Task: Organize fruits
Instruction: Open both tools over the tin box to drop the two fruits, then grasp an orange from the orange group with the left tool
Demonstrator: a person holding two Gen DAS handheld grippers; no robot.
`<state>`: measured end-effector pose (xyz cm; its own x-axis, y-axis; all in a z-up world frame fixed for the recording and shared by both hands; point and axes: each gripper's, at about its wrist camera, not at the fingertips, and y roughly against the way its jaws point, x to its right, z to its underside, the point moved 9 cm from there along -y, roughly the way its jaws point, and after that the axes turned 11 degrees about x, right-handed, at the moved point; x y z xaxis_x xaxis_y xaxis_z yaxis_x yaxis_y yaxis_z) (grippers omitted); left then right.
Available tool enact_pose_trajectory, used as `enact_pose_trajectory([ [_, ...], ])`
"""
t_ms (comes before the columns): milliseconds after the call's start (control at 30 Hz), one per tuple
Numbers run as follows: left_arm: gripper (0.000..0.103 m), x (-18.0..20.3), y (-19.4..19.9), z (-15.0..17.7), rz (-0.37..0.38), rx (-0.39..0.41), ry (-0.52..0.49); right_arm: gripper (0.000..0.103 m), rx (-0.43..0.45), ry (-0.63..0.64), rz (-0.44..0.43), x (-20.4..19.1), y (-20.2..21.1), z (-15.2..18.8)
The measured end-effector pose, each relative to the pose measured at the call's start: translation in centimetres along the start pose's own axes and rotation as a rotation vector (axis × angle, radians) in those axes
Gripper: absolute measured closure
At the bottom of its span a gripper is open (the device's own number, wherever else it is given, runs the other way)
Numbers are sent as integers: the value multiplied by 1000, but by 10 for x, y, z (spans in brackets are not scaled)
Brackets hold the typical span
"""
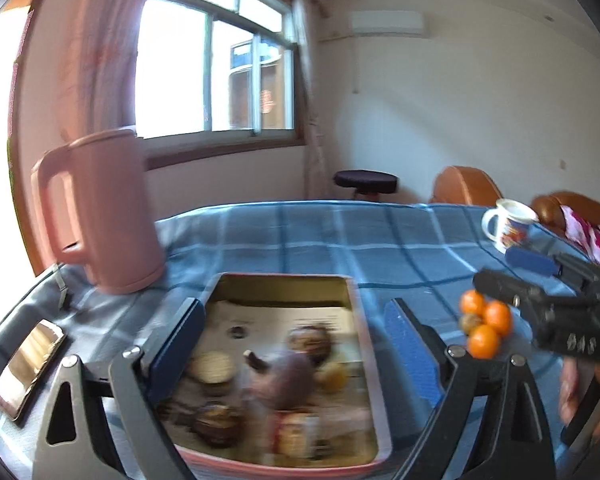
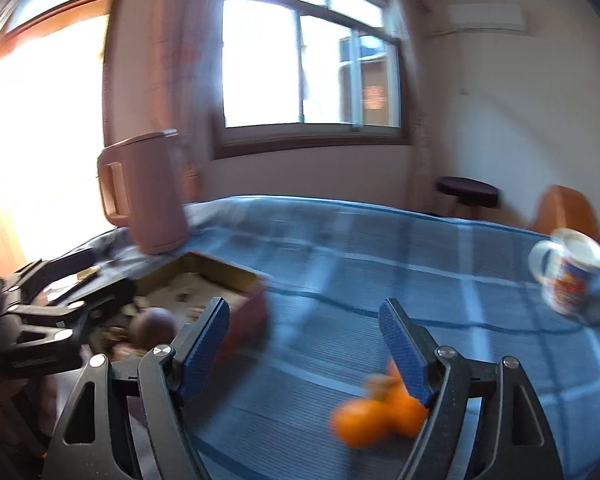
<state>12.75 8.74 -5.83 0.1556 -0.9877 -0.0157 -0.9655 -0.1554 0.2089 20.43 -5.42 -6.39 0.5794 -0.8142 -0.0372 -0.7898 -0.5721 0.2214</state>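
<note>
Blue pads point(image 1: 410, 354) of your left gripper point(image 1: 296, 348) stand wide apart over the metal tray point(image 1: 366, 364), one pad at each long side of it, and nothing is pressed between them. Under that gap, blurred, lie the tray's contents: a dark round purple fruit point(image 1: 286, 378) near the middle, a small yellow-orange piece point(image 1: 332, 376) just beside it, and several brown round things around them that you cannot tell apart. None of these touches the pads as far as the blur lets you see.

Off the tray's right side, on the blue checked tablecloth point(image 1: 320, 236), sits a tight cluster of small oranges point(image 1: 484, 326), touching one another. Your right gripper point(image 2: 304, 352) also stands open and grips nothing. In its own view the oranges point(image 2: 380, 408) lie low beside its right-hand finger, partly behind it; whether they touch it is lost in the blur. The tray's corner point(image 2: 256, 280) and the purple fruit point(image 2: 156, 326) sit to the left of its other finger.

Farther out, a pink jug point(image 1: 100, 212) stands behind the tray toward the tablecloth's far left corner, a phone point(image 1: 28, 368) lies near the left edge, and a printed mug point(image 1: 508, 224) stands near the far right edge.
</note>
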Motion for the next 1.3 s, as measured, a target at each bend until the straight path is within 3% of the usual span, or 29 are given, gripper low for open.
enact_pose_trajectory([
  [133, 8, 44, -10, 5, 80, -34, -41, 25, -5, -32, 139, 57, 16, 8],
  [300, 8, 98, -27, 19, 175, -101, -85, 25, -8, -106, 207, 99, 28, 19],
  [600, 12, 159, -50, 41, 306, -256, -114, 25, 11, -157, 215, 110, 32, 21],
  [667, 18, 168, -56, 51, 319, -313, -126, 25, 6, -173, 211, 112, 31, 22],
  [867, 25, 186, -61, 70, 366, -406, -187, 24, -9, -205, 210, 117, 28, 25],
  [1000, 63, 188, -65, 78, 415, -463, -143, 24, -23, -188, 217, 114, 25, 26],
  [1167, 66, 178, -58, 67, 421, -410, -96, 23, -51, -188, 200, 113, 20, 30],
  [1300, 66, 159, -56, 55, 368, -342, -74, 22, -75, -171, 168, 107, 15, 32],
])
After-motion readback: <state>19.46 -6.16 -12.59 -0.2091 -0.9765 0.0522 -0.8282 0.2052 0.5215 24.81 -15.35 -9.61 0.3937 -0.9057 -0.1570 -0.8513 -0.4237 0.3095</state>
